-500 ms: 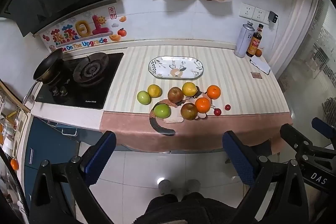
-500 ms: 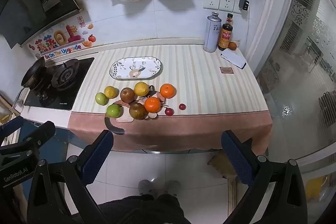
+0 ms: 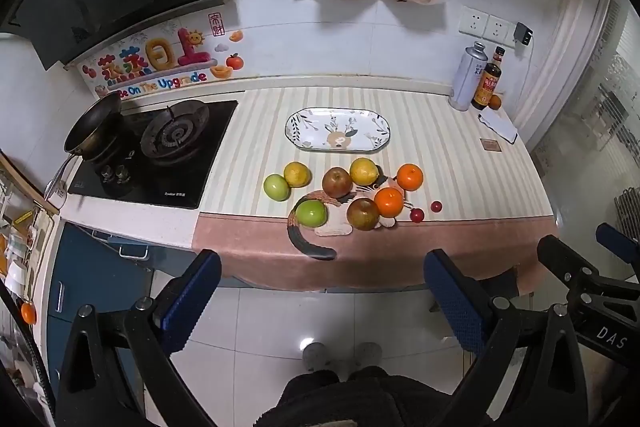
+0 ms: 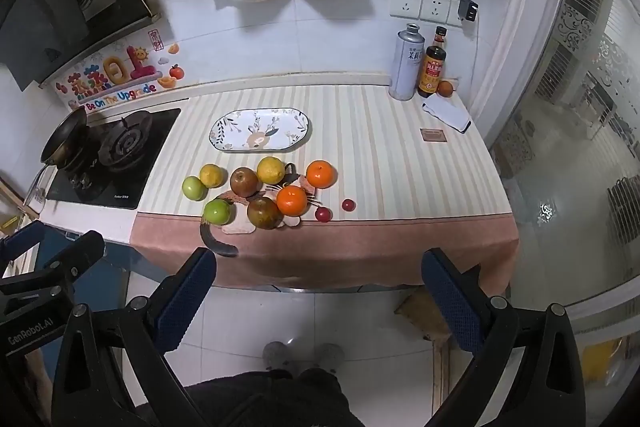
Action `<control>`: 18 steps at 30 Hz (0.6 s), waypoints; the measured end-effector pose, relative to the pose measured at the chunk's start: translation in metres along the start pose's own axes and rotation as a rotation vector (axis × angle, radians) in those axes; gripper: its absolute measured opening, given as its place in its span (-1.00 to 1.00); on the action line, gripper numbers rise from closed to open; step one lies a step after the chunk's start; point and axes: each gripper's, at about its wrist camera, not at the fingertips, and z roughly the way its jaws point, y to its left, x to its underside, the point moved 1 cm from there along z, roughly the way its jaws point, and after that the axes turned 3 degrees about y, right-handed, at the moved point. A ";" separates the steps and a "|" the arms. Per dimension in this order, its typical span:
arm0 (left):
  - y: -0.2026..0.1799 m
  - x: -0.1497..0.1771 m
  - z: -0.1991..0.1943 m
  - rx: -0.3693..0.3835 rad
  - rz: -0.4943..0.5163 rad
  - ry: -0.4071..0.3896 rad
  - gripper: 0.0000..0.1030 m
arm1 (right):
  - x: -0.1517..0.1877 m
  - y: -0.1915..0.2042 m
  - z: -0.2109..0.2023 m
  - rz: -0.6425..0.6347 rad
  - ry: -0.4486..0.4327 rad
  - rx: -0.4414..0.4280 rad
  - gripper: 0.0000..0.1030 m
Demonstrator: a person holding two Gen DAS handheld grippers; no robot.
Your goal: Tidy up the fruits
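Round green, yellow, russet and orange fruits (image 3: 362,193) lie clustered on the striped surface (image 3: 448,155) just in front of the empty oval floral plate (image 3: 337,135). Both the left gripper (image 3: 320,301) and right gripper (image 4: 318,299) hover well short, jaws spread and empty. Best to approach an outer fruit first, centring the jaws to avoid rolling neighbours.

Mixed fruits (image 3: 352,193) clustered on counter's front edge, empty oval plate (image 3: 337,129) behind

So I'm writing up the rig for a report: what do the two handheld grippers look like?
Both look alike: black angular frames with silver bolts, each finger faced with a dark blue ribbed pad. The left gripper shows white "GenRobot.AI" lettering in the right wrist view; the right gripper shows "DAS" in the left one. No cables show.
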 end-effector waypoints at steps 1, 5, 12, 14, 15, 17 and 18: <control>0.000 0.001 0.000 -0.002 -0.001 0.000 1.00 | 0.000 0.000 0.000 -0.001 0.000 -0.001 1.00; 0.002 0.000 0.000 0.001 0.000 0.002 1.00 | -0.001 0.003 -0.001 -0.003 -0.001 -0.001 1.00; 0.004 0.000 0.001 0.001 -0.002 0.003 1.00 | -0.002 0.007 0.000 -0.017 -0.004 -0.003 1.00; 0.003 0.000 0.000 0.001 -0.002 0.006 1.00 | -0.001 0.007 0.000 -0.018 -0.004 -0.004 1.00; 0.003 0.000 0.000 0.001 -0.001 0.005 1.00 | -0.002 0.007 -0.001 -0.017 -0.005 -0.004 1.00; 0.003 0.000 0.000 0.001 -0.002 0.006 1.00 | -0.001 0.006 -0.002 -0.017 -0.007 -0.005 1.00; 0.004 0.000 0.000 0.001 -0.003 0.006 1.00 | -0.001 0.006 -0.003 -0.017 -0.006 -0.006 1.00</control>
